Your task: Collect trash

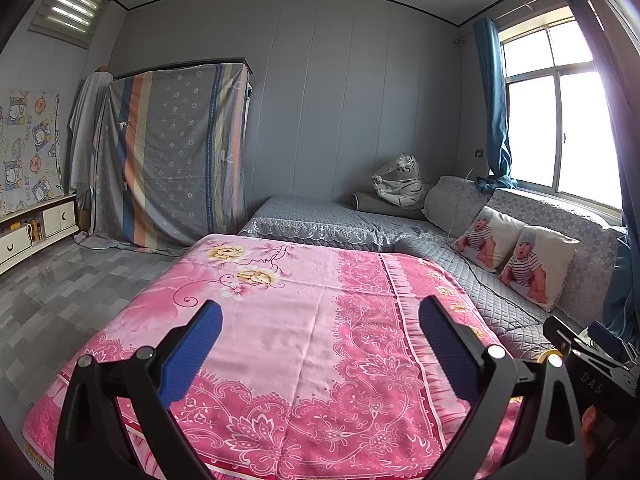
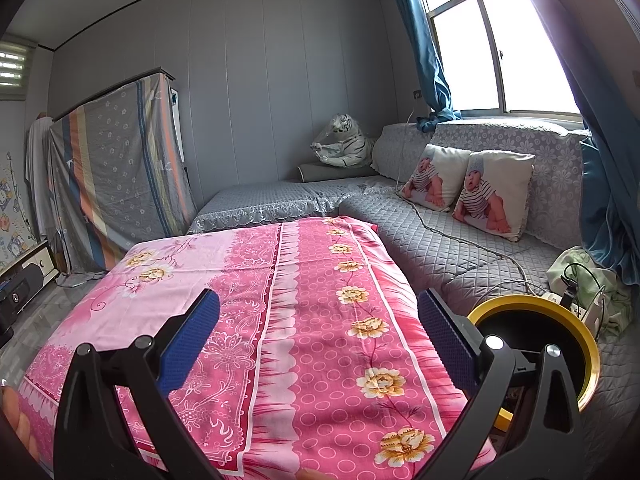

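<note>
You held both the left gripper and right gripper spread wide and empty over the pink floral cloth, where no trash showed, and the yellow-rimmed bin beside your right gripper looked light and rigid, best taken by its rim.

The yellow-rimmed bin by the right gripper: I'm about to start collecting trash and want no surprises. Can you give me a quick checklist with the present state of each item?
1. Left gripper open and holding nothing: ok.
2. Right gripper open and holding nothing: ok.
3. Yellow-rimmed bin mouth open, beside the right gripper: ok.
4. Trash in sight on the pink floral cloth: not ok, none shows.
5. Trash on the grey sofa: cannot tell; only two cushions, a cable and a green cloth show.
6. Bin contents: cannot tell, the inside is dark.
</note>
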A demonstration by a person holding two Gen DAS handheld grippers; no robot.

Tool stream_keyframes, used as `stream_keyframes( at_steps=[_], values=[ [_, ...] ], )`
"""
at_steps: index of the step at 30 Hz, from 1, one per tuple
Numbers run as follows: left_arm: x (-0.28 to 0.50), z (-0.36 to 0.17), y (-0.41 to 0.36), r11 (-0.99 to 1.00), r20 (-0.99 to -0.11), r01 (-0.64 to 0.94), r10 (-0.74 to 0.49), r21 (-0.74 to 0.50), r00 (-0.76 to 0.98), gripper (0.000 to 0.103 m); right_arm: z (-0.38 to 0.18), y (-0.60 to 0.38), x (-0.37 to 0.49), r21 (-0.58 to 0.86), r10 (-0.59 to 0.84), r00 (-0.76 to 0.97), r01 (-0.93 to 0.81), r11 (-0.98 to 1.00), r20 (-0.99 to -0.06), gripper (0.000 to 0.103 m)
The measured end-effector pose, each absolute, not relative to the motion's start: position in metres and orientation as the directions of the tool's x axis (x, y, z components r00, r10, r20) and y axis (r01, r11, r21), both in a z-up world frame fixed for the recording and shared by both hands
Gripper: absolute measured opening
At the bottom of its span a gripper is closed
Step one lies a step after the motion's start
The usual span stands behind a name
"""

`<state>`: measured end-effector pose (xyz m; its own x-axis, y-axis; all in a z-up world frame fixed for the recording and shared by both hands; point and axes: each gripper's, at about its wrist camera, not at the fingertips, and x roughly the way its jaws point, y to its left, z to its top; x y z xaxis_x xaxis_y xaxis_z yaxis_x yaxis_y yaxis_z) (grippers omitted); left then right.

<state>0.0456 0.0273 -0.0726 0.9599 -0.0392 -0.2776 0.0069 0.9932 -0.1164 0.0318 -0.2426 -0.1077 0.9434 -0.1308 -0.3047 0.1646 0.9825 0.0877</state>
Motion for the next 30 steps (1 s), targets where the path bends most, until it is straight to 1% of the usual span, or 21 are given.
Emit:
stream_keyframes(
  at_steps=[21,30],
  values=[
    [0.0494,-0.0779,0.0245,0.994,-0.296,0.015,-0.048,-0.112,0.954,0.095,-0.1156,-0.2416,0.0340,0.093,-0.130,0.940,0.167,0.982,-0.316,0.095],
    [0.0499,-0.0778,0.0230,0.995,-0.288,0.017,-0.046,-0.103,0.956,0.095,-0.1156,-0.2420,0.0348,0.095,-0.130,0.939,0.167,0.981,-0.318,0.095]
  ],
)
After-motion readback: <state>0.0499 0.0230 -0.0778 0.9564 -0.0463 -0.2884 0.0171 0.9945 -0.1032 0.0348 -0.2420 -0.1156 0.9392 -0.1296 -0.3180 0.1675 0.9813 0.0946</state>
